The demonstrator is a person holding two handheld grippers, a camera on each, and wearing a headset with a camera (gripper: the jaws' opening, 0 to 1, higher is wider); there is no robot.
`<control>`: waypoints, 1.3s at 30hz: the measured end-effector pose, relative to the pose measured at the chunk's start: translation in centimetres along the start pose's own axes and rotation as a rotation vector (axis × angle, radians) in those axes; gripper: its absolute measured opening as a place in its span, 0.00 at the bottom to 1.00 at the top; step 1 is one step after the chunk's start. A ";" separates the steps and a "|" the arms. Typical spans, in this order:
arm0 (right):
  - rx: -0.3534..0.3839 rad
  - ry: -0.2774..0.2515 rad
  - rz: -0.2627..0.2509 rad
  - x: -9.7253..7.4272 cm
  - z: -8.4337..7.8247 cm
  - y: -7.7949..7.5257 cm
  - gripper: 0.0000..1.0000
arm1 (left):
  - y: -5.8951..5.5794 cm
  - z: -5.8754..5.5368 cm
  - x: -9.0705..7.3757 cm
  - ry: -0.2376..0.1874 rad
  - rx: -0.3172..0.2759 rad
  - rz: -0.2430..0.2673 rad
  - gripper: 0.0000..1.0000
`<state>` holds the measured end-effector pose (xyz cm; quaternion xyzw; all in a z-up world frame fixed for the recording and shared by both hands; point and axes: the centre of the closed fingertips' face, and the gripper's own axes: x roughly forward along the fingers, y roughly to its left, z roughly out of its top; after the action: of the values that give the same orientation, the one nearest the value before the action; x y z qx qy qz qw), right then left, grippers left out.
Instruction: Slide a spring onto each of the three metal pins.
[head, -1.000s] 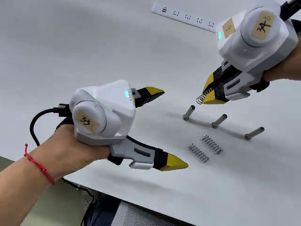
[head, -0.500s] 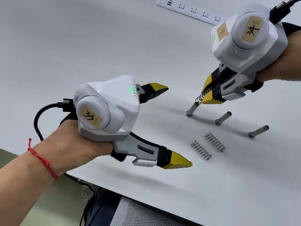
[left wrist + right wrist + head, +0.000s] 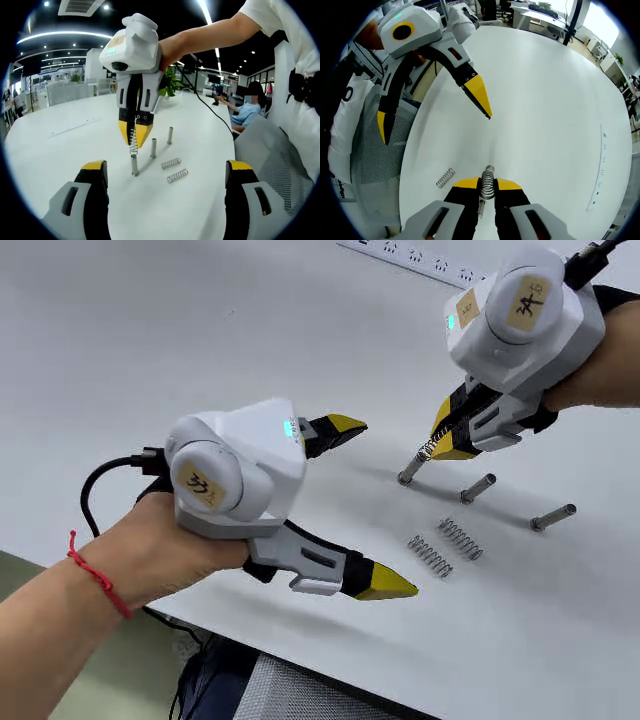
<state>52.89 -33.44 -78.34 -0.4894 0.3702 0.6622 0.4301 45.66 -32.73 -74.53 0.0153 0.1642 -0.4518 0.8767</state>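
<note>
The first spring [image 3: 429, 448], pinched in the closed right gripper [image 3: 447, 438], has its lower end at the top of the leftmost pin [image 3: 407, 473] on the bench [image 3: 200, 330], so next it probably needs lowering straight down the pin, then release; the left gripper [image 3: 380, 506] hangs wide open and empty, near left.

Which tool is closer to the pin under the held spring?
Right. The right tool holds a spring just above that pin; the left tool hangs open off to one side.
</note>
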 end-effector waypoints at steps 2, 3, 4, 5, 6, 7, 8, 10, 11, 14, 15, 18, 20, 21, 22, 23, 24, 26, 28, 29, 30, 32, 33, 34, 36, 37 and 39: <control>-0.002 0.003 0.002 0.1 0.0 0.0 0.07 | -0.1 0.0 0.1 0.000 -0.003 -0.002 0.97; -0.002 0.004 0.003 0.1 0.0 0.0 0.07 | -0.1 0.0 0.1 0.000 -0.003 -0.003 0.97; -0.002 0.004 0.004 0.1 0.0 0.0 0.07 | -0.1 0.0 0.1 -0.002 -0.003 -0.004 0.97; -0.003 0.004 0.004 0.1 0.0 0.0 0.07 | -0.1 0.0 0.1 -0.003 -0.003 -0.005 0.97; -0.003 0.004 0.005 0.2 0.0 0.0 0.07 | -0.1 0.0 0.1 -0.003 -0.004 -0.005 0.97; -0.002 0.006 0.005 0.2 0.1 0.1 0.07 | -0.2 0.0 0.2 -0.003 -0.004 -0.005 0.97; -0.003 0.006 0.005 0.2 0.1 0.0 0.07 | -0.2 0.0 0.2 -0.003 -0.004 -0.007 0.97; -0.003 0.006 0.007 0.2 0.1 0.0 0.07 | -0.3 0.0 0.2 -0.003 -0.006 -0.008 0.97; -0.004 0.007 0.007 0.2 0.1 0.0 0.07 | -0.3 0.0 0.2 -0.004 -0.006 -0.009 0.97; -0.012 0.014 0.006 0.3 0.0 0.1 0.07 | -0.4 0.0 0.2 -0.006 -0.010 -0.010 0.97; -0.013 0.016 0.007 0.4 0.0 0.2 0.07 | -0.4 0.0 0.2 -0.007 -0.010 -0.009 0.97; -0.015 0.019 0.011 0.5 0.0 0.3 0.07 | -0.4 0.0 0.2 -0.008 -0.013 -0.010 0.97; -0.016 0.021 0.012 0.6 0.0 0.3 0.07 | -0.4 0.0 0.2 -0.010 -0.013 -0.009 0.97; -0.016 0.022 0.012 0.6 -0.1 0.2 0.07 | -0.4 0.0 0.2 -0.010 -0.013 -0.009 0.97; -0.017 0.024 0.013 0.7 -0.1 0.1 0.07 | -0.4 0.0 0.2 -0.010 -0.015 -0.009 0.97; -0.017 0.024 0.013 0.7 -0.1 0.1 0.07 | -0.4 0.0 0.2 -0.011 -0.016 -0.009 0.97; -0.018 0.024 0.015 0.8 -0.1 0.1 0.07 | -0.3 0.0 0.2 -0.012 -0.016 -0.009 0.97; -0.021 0.026 0.015 0.9 -0.1 0.1 0.07 | -0.3 0.0 0.3 -0.013 -0.019 -0.010 0.97; -0.021 0.029 0.017 1.0 -0.1 0.0 0.07 | -0.3 -0.1 0.3 -0.014 -0.022 -0.011 0.96; -0.021 0.030 0.016 1.1 -0.1 -0.1 0.07 | -0.3 0.0 0.3 -0.015 -0.022 -0.011 0.96; -0.023 0.031 0.016 1.1 -0.2 -0.1 0.07 | -0.3 0.0 0.3 -0.016 -0.022 -0.011 0.96; -0.028 0.035 0.019 1.2 -0.2 0.0 0.07 | -0.3 0.0 0.4 -0.016 -0.024 -0.012 0.96; -0.028 0.035 0.018 1.2 -0.2 0.0 0.07 | -0.3 -0.1 0.4 -0.017 -0.024 -0.011 0.96; -0.027 0.034 0.020 1.3 -0.1 0.0 0.07 | -0.3 -0.1 0.4 -0.017 -0.026 -0.011 0.96; -0.029 0.035 0.020 1.5 -0.1 -0.2 0.07 | -0.3 0.0 0.5 -0.020 -0.027 -0.012 0.96; -0.030 0.036 0.020 1.5 -0.1 -0.2 0.07 | -0.3 -0.1 0.5 -0.019 -0.027 -0.011 0.96; -0.034 0.041 0.021 1.7 -0.2 -0.3 0.07 | -0.2 -0.2 0.5 -0.017 -0.028 -0.012 0.96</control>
<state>52.96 -33.14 -80.07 -0.5060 0.3727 0.6629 0.4069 45.69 -33.24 -74.81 -0.0019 0.1630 -0.4549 0.8755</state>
